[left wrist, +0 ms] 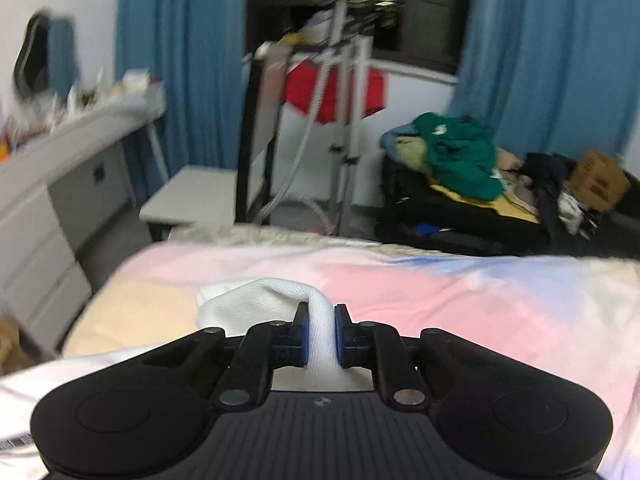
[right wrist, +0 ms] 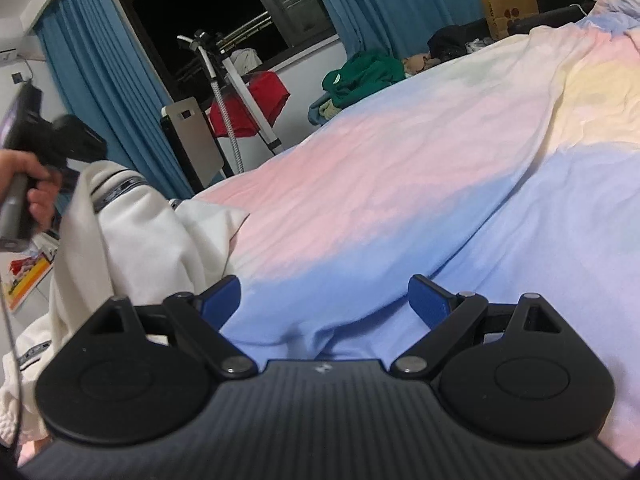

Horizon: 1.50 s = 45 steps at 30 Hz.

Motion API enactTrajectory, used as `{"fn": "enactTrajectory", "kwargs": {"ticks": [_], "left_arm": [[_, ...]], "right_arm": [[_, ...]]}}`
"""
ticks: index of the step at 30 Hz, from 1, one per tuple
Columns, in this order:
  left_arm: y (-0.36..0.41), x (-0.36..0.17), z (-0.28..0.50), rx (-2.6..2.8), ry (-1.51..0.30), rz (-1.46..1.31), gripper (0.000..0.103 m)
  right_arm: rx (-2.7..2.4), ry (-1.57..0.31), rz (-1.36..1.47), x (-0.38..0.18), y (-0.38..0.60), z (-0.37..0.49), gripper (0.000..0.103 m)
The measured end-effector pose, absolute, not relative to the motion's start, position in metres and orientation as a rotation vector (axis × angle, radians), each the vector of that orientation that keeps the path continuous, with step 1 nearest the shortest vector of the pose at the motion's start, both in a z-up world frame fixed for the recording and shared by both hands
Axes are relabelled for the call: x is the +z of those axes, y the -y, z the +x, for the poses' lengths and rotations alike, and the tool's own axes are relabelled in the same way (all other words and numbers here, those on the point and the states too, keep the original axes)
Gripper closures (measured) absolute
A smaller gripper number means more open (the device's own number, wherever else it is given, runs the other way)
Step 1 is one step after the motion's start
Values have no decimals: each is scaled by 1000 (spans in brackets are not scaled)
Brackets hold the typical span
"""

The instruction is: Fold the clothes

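Note:
My left gripper [left wrist: 321, 334] is shut on a fold of a white garment [left wrist: 256, 300] and holds it above the pastel bedspread [left wrist: 440, 292]. In the right wrist view the same white garment [right wrist: 132, 240], with dark striped trim, hangs from the left gripper [right wrist: 60, 156] at the far left, over the bed's edge. My right gripper [right wrist: 324, 300] is open and empty, low over the blue part of the bedspread [right wrist: 400, 208], with the garment to its left.
A grey desk [left wrist: 52, 184] stands left of the bed. A garment steamer stand [left wrist: 340, 92] with a red cloth [right wrist: 256, 100] is by the window. A pile of green clothes [left wrist: 460, 152] lies on a dark couch; a paper bag [right wrist: 508, 6] stands far right.

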State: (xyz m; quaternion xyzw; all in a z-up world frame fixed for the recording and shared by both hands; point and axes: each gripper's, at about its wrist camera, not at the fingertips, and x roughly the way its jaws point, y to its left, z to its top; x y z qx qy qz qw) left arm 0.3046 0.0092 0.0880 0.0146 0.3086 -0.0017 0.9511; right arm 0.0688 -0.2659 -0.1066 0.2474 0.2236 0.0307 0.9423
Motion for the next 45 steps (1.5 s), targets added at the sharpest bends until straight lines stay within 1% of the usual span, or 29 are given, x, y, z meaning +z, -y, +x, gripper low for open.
{"fn": "enactTrajectory", "kwargs": {"ticks": [2, 6, 8, 10, 14, 17, 19, 20, 21, 23, 25, 27, 29, 35, 39, 40, 41, 42, 43, 44, 45], "left_arm": [[15, 99, 267, -76, -555, 129, 94], [44, 101, 171, -281, -443, 193, 97], [55, 87, 125, -363, -433, 241, 97], [55, 65, 88, -411, -457, 200, 98], [42, 10, 39, -448, -503, 118, 98], [30, -21, 31, -453, -575, 17, 98], [30, -28, 27, -476, -577, 5, 98], [27, -30, 28, -476, -574, 21, 98], [23, -32, 28, -475, -571, 38, 98], [14, -38, 33, -481, -581, -11, 97], [2, -46, 36, -498, -592, -81, 97], [-5, -52, 41, -495, -619, -101, 97], [-12, -55, 46, -506, -633, -131, 97], [-26, -61, 60, -575, -624, -204, 97], [-33, -68, 69, -603, -622, -224, 97], [-36, -69, 71, -607, -620, -232, 97], [-38, -70, 73, -611, -619, -240, 97], [-40, -72, 75, -615, -618, -248, 97], [-42, -73, 77, -619, -617, -256, 97], [-42, -73, 78, -624, -614, -245, 97], [-43, -73, 80, -623, -602, -227, 97]], "right_arm": [[62, -442, 503, -105, 267, 68, 11], [63, -422, 498, -101, 267, 63, 11], [66, -410, 501, -98, 268, 59, 11], [73, -397, 519, -96, 271, 54, 11], [81, -385, 563, -92, 280, 44, 11], [119, -397, 586, -87, 281, 42, 11], [149, -414, 586, -83, 278, 44, 13], [167, -420, 584, -80, 276, 44, 14], [195, -420, 576, -74, 273, 44, 20], [267, -427, 551, -60, 265, 47, 22], [327, -451, 508, -43, 256, 57, 29], [372, -473, 422, -22, 241, 73, 31], [417, -492, 328, 1, 221, 95, 31], [612, -575, 97, 57, 108, 183, 31], [578, -690, -14, 58, 19, 248, 33], [564, -707, -31, 55, 2, 261, 38], [544, -723, -54, 52, -13, 274, 40], [507, -732, -90, 45, -22, 282, 46], [470, -742, -125, 39, -32, 291, 63], [432, -751, -160, 33, -41, 299, 73], [395, -761, -184, 28, -48, 306, 92]]}}
